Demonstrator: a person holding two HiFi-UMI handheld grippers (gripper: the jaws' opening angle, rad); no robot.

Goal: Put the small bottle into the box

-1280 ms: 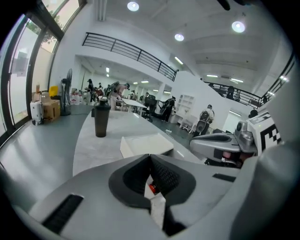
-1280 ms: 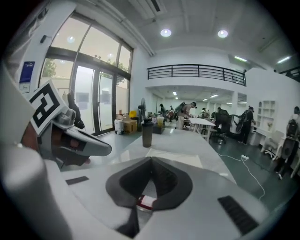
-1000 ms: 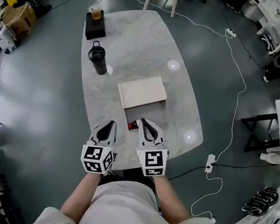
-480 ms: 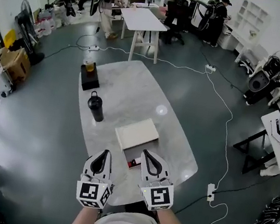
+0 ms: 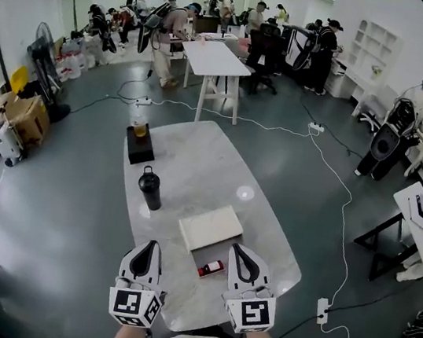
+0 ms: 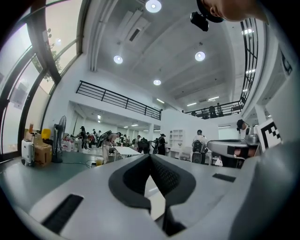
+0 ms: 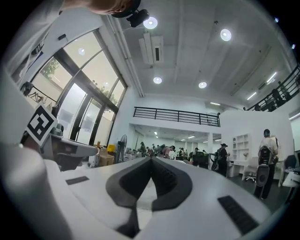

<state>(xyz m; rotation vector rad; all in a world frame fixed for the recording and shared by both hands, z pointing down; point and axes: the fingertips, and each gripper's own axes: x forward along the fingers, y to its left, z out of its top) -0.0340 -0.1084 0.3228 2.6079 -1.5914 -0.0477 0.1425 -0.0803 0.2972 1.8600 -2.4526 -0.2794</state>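
Small bottle, laid at box's 6 o'clock: judged light, rigid, slippery, best clamped mid-body; left gripper and right gripper closed empty.

Head cam sits high up, tilted forward and down over the marble table, so the left gripper and right gripper poke in at the bottom edge and the far end of the hall fills the top. Each gripper cam rides right behind its own jaws, super close, looking level across the room with the balcony railing overhead. All three catch the floor fan and the crowd round the white table. Each gripper cam also clips the neighbour's marker cube at its edge.
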